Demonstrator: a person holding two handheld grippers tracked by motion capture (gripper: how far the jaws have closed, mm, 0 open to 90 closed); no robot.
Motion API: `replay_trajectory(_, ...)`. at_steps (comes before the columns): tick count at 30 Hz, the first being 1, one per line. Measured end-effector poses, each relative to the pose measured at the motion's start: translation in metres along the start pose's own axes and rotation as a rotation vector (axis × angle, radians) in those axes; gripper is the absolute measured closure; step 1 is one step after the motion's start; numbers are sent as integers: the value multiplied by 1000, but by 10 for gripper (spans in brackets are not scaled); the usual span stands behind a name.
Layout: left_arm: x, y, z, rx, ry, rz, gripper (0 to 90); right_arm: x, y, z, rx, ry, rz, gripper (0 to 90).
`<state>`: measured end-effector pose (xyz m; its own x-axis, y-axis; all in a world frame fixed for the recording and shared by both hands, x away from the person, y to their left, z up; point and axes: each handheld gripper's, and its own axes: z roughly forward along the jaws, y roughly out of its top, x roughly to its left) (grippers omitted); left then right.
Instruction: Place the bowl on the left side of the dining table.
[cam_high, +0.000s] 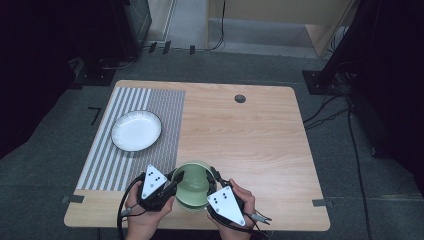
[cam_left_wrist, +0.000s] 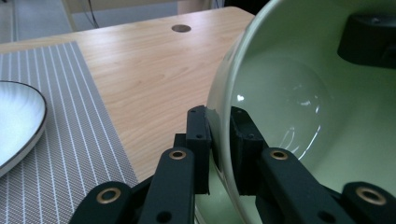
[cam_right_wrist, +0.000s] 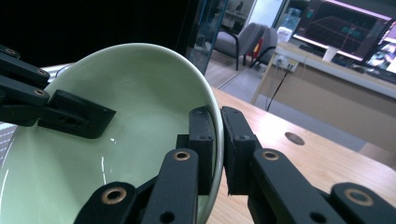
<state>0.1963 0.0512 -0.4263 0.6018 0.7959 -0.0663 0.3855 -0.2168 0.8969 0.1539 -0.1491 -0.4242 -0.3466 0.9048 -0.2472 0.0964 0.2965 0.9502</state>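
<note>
**Green bowl clamped on both sides at the near table edge**

Wooden table (cam_high: 250, 135) stood on grey carpet, dark stands and cables around it. Striped grey placemat (cam_high: 135, 135) covered the table's left side, reaching from the far edge almost to the near edge. White plate (cam_high: 136, 130) sat on the mat, about halfway between the far and near edges, well apart from the grippers. Small round hole (cam_high: 240, 98) near the far edge, right of centre.

Green bowl (cam_high: 194, 186) was at the near edge, roughly mid-width, just off the mat's near right corner. Both grippers were on it from opposite sides:
- left gripper (cam_high: 174, 183): jaws pinched on the bowl's left rim, one pad outside the wall, one inside. Close view confirmed it (cam_left_wrist: 219, 154), wall squeezed between the pads.
- right gripper (cam_high: 214, 182): same on the right rim, pads closed on the wall (cam_right_wrist: 218, 149), one each side.

Bowl looked tilted in both gripper views; empty, glossy inside. Couldn't tell whether its base touched the table. Person's hands were at the near edge behind each gripper.
</note>
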Motion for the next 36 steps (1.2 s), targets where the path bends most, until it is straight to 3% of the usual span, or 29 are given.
replay_trajectory(2,1,1,-1,-6,7,-2,812,2,1,0,0,-6,8,849)
replay_trajectory(5,-1,2,-4,-24,47,30,825,5,0,0,10,-10,30,847)
replay_trajectory(11,7,6,-9,-39,45,27,845,11,0,0,21,16,59,816)
replay_trajectory(14,8,7,-9,-47,50,30,844,8,2,-1,31,40,97,799)
replay_trajectory(15,9,8,-10,-52,54,30,844,5,3,-2,31,60,133,696)
replay_trajectory(21,19,13,-16,-76,65,0,844,0,9,-4,46,106,180,540)
replay_trajectory(22,24,13,-18,-79,76,-5,844,-1,10,-4,46,113,188,499)
replay_trajectory(23,26,14,-19,-80,80,-11,843,-4,12,-4,44,128,202,400)
replay_trajectory(27,36,14,-22,-87,92,-31,843,-11,13,-3,64,191,240,253)
replay_trajectory(32,48,15,-27,-97,115,-53,844,-21,10,0,89,248,274,178)
replay_trajectory(36,58,15,-30,-104,136,-75,844,-25,10,2,104,253,271,171)
